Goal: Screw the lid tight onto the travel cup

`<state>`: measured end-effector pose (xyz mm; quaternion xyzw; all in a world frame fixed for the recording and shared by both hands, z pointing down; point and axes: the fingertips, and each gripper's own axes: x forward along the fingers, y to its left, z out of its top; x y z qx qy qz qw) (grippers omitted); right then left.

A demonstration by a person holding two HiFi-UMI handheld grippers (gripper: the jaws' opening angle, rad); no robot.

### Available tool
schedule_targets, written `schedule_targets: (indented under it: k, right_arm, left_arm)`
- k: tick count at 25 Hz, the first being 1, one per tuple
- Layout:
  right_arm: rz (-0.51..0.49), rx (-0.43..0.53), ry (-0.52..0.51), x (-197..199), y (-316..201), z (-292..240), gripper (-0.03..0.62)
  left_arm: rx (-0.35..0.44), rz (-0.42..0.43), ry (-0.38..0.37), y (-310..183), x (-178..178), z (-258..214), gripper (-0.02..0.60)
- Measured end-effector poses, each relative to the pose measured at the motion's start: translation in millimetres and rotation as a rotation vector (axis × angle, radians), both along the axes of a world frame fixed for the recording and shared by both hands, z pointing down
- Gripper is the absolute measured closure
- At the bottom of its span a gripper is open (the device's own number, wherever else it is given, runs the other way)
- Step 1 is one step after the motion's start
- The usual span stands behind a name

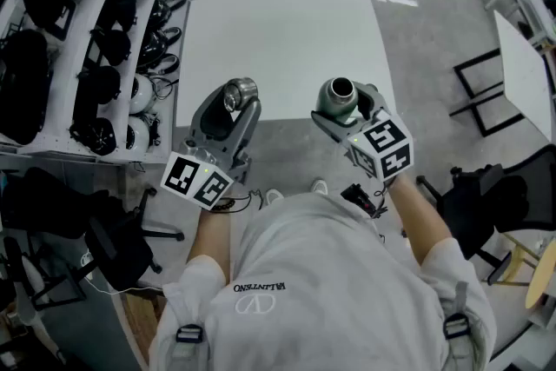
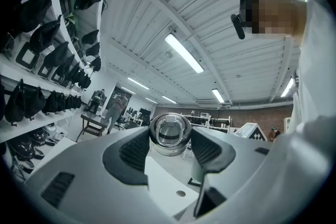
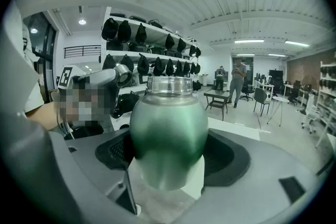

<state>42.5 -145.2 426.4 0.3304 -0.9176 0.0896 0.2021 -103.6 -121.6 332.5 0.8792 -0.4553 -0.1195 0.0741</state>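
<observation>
Head view: holding left claw [image 1: 233,107] and right claw [image 1: 349,109] raised level, apart, above the white bench's [image 1: 278,30] near edge. Left gripper view: pinching a shiny metal lid [image 2: 169,132], ring-topped. Right gripper view: clamping the green travel cup [image 3: 168,131], upright, mouth uncovered.

Workroom interior, bright and evenly lit, wide-angle pictures.
Strip lights [image 2: 184,53] overhead on the ceiling; white table [image 1: 278,39] bright; pale glare on far floor [image 1: 395,0]. Shadows soft. Glints on lid [image 2: 169,134], dull sheen on cup [image 3: 168,128]. Both gripper views bend strongly, with dark rounded corners; nearest parts out of focus.
</observation>
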Motion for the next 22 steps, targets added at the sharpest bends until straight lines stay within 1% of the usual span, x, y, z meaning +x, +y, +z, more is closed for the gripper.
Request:
schedule_targets:
  k: [5, 8, 11, 18, 22]
  right_arm:
    - [0.008, 0.001, -0.009, 1.1, -1.7, -0.6, 0.209]
    - [0.006, 0.022, -0.013, 1.3, 0.5, -4.0, 0.209]
    - [0.012, 0.030, -0.016, 0.3, 2.0, -5.0, 0.209]
    - [0.008, 0.018, 0.014, -1.4, 6.5, -1.2, 0.209]
    - [0.010, 0.038, 0.014, 2.6, 0.1, -10.2, 0.209]
  left_arm:
    - [0.006, -0.002, 0.000, -1.6, -1.3, -0.7, 0.333]
    - [0.004, 0.003, 0.003, -1.0, 1.3, 0.2, 0.333]
    - [0.004, 0.023, -0.001, -0.6, 7.3, -0.2, 0.333]
    - [0.013, 0.073, -0.020, -1.2, 23.4, -7.5, 0.333]
    - [0.022, 0.087, -0.022, -4.8, 31.2, -14.7, 0.333]
